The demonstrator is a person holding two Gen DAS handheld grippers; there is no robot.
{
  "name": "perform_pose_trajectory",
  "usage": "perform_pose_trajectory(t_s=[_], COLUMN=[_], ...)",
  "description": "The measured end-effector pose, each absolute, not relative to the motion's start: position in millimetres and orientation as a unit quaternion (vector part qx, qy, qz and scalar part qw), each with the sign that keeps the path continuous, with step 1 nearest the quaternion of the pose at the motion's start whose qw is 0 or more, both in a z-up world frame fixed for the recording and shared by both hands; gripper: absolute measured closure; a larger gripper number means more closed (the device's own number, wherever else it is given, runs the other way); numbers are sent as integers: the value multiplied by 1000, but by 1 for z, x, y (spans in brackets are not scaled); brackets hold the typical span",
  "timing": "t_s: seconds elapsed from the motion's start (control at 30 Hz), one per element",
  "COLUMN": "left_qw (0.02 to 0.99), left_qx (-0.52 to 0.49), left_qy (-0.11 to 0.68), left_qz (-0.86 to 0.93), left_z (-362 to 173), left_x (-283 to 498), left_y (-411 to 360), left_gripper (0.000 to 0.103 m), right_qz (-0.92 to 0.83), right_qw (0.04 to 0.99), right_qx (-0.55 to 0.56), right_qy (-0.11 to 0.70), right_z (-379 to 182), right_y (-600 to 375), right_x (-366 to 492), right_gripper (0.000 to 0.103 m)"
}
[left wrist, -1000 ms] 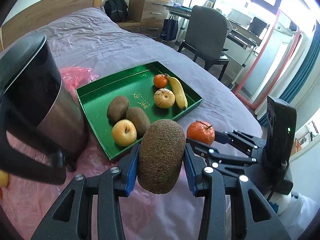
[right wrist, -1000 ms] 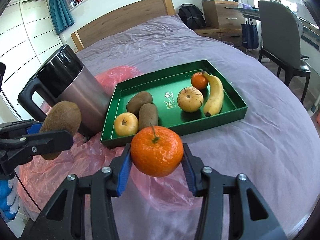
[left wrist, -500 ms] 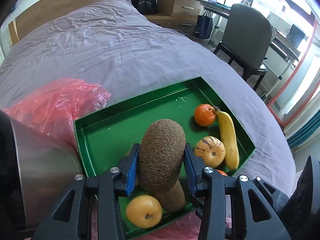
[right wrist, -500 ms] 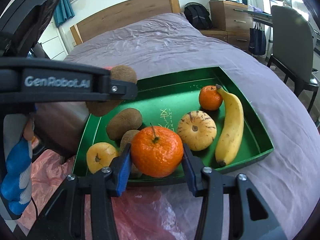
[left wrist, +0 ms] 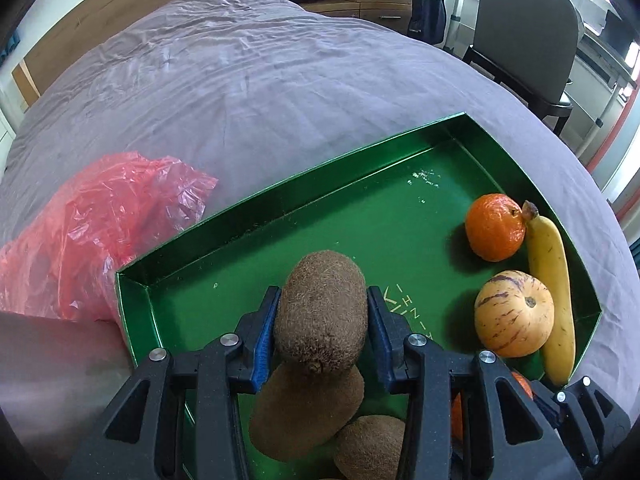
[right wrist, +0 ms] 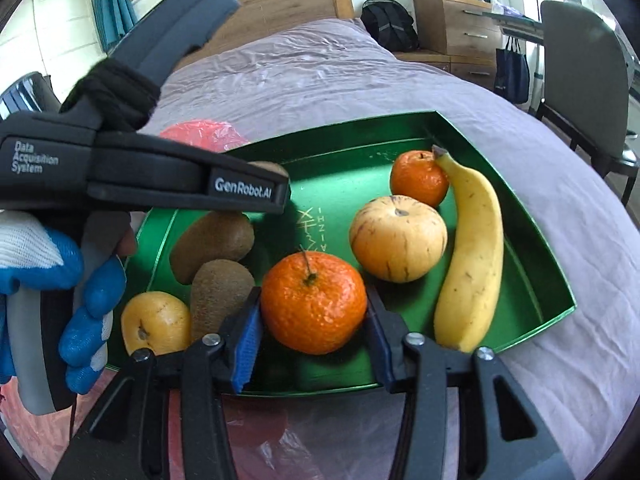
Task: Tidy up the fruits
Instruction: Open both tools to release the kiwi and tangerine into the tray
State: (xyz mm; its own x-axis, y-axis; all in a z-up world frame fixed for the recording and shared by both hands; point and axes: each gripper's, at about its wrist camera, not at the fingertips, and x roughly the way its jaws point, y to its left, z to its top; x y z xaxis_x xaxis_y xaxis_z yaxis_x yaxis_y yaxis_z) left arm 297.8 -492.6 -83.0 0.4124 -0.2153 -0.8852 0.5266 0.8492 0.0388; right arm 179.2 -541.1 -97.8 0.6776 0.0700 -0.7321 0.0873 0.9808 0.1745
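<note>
Fruits sit mostly in the green tray on the bed; two more are carried above it, one per gripper.

Left wrist view, near to far: left gripper at bottom centre, blue pads clenched on a kiwi, held end-on over the tray floor. Directly below it, at the bottom edge, two more kiwis lie in the tray, touching each other. Right side of frame: striped melon, touching a banana that runs along the right wall. Past the melon, an orange beside the banana's stem. Left of the tray, a red bag crumpled on the bed. Upper right: chair.

Right wrist view, near to far: right gripper at bottom centre, pads pressed on a second orange, stem up, over the tray's near edge. Lower left: yellow apple in the tray's near corner, kiwis just right of it. Melon, banana and tray orange at centre right, all touching in a row. The left gripper crosses the upper left of the frame, held by a gloved hand at the left edge; only the tip of its kiwi shows above the arm. Far: headboard, backpack.
</note>
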Motion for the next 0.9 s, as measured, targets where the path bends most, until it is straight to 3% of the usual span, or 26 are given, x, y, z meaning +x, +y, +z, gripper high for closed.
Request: perform_pose_trajectory(t_s=[0.27, 0.37, 0.47, 0.5, 0.9], left_qw=[824, 831, 838, 840, 849], left_qx=[158, 155, 148, 146, 114], left_qy=[499, 489, 480, 478, 444], left_qz=[-218, -215, -212, -213, -263], left_z=[-87, -77, -63, -58, 5], left_x=[293, 289, 285, 283, 216], left_y=[-490, -487, -483, -482, -443], left_gripper=[66, 57, 54, 52, 48], right_qz=[-15, -10, -19, -19, -46], right_qw=[909, 908, 909, 908, 909], right_qx=[68, 76, 82, 86, 109], right_qy=[411, 411, 409, 410, 399], right_z=[-100, -98, -94, -94, -62], right_y=[-538, -541, -542, -543, -550], right_x=[183, 183, 178, 177, 126], right_gripper=[41, 38, 11, 8, 6])
